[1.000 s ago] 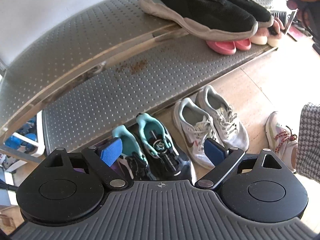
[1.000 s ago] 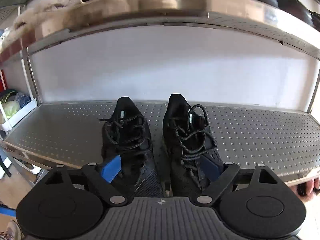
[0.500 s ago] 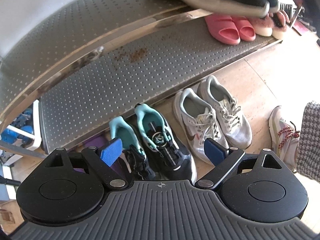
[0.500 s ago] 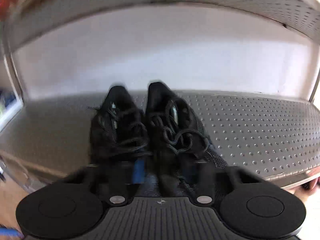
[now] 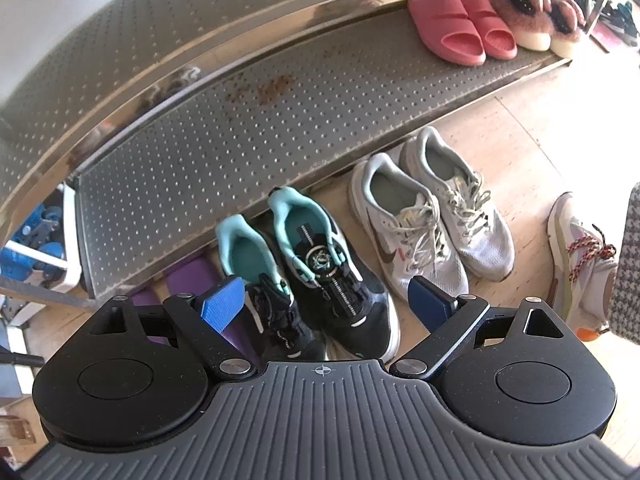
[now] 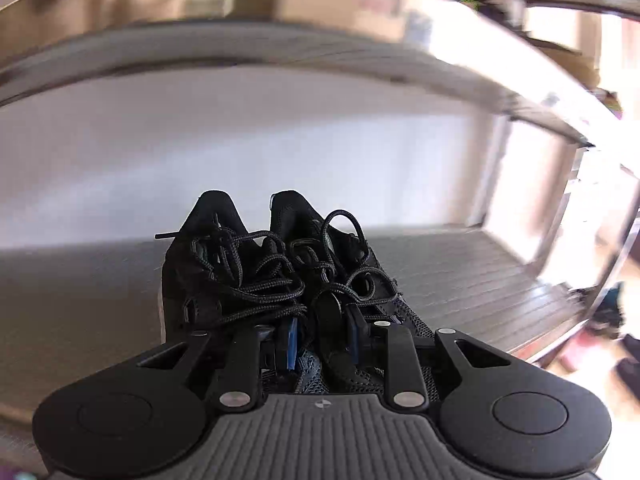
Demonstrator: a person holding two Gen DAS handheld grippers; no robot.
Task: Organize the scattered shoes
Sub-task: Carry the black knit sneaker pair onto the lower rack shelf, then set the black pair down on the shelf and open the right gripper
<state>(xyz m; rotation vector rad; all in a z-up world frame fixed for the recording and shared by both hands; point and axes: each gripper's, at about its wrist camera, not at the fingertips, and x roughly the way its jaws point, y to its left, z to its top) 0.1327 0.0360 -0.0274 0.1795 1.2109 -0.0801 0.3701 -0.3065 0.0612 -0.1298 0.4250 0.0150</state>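
Observation:
In the right wrist view a pair of black laced sneakers (image 6: 276, 280) sits side by side at the front of a perforated metal shelf (image 6: 460, 272). My right gripper (image 6: 322, 344) is shut on the inner toe edges of both black sneakers, pinching them together. In the left wrist view my left gripper (image 5: 324, 300) is open and empty, hovering above a pair of black sneakers with teal lining (image 5: 316, 276) on the wooden floor. A pair of grey running shoes (image 5: 432, 224) lies to its right.
A lower perforated shelf (image 5: 240, 136) holds pink slides (image 5: 460, 28) and fluffy slippers (image 5: 536, 16) at its right end. A single light sneaker with red laces (image 5: 580, 260) lies far right. Purple slippers (image 5: 184, 280) lie under the left finger. A white rack with blue items (image 5: 36, 240) stands left.
My right gripper closed on the black sneakers' toes and the view tilted and blurred. My left gripper dropped lower and looks down at the floor shoes; the black pair left its view.

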